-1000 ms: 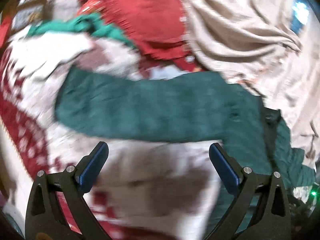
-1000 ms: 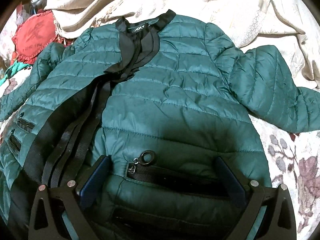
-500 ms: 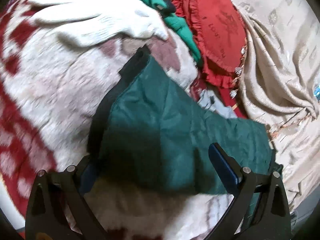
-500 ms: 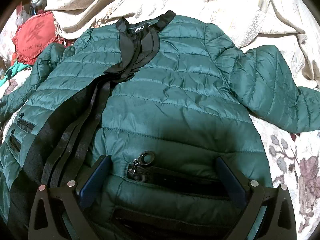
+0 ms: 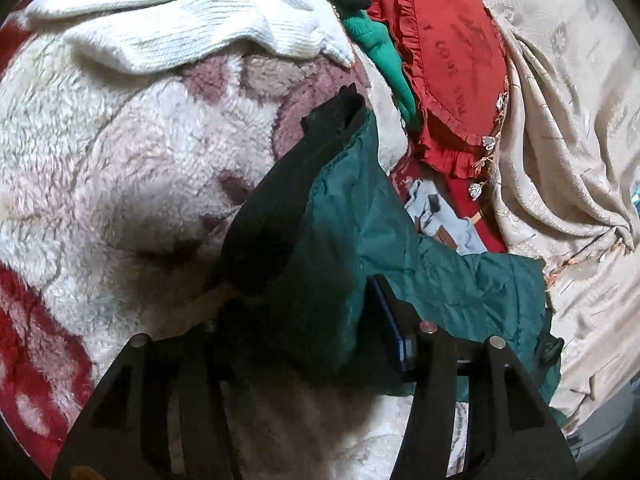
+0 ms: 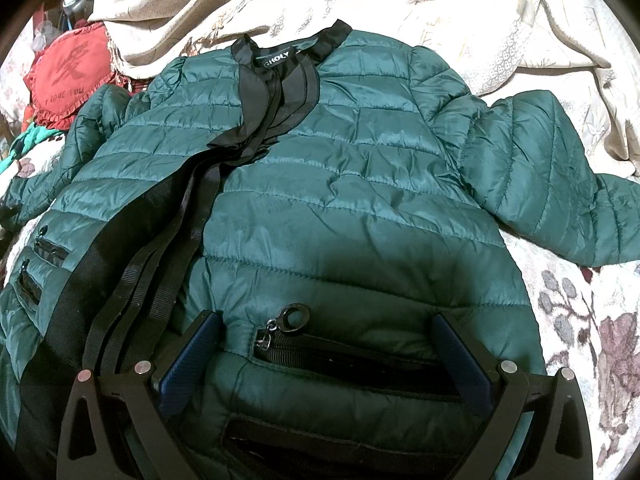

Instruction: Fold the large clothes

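A dark green quilted jacket (image 6: 352, 184) lies front up on the bed, collar at the far side, its black front trim (image 6: 160, 248) running down the left. Its right sleeve (image 6: 548, 200) lies spread to the right. My right gripper (image 6: 324, 344) is open, its fingers resting on the lower front on either side of a zipped pocket (image 6: 344, 364). In the left wrist view, my left gripper (image 5: 304, 308) is shut on the left sleeve (image 5: 344, 248) near its black cuff (image 5: 288, 200); the sleeve bunches between the fingers.
A fleecy white and red blanket (image 5: 120, 184) covers the bed. A white knit garment (image 5: 188, 28), a bright green garment (image 5: 380, 52) and a red frilled cushion (image 5: 452, 52) lie at the far side. A beige patterned cloth (image 6: 440, 4) is heaped behind the jacket.
My left gripper has moved onto the jacket's left sleeve and shut on it near the cuff. The right gripper has stayed open on the jacket's lower front.
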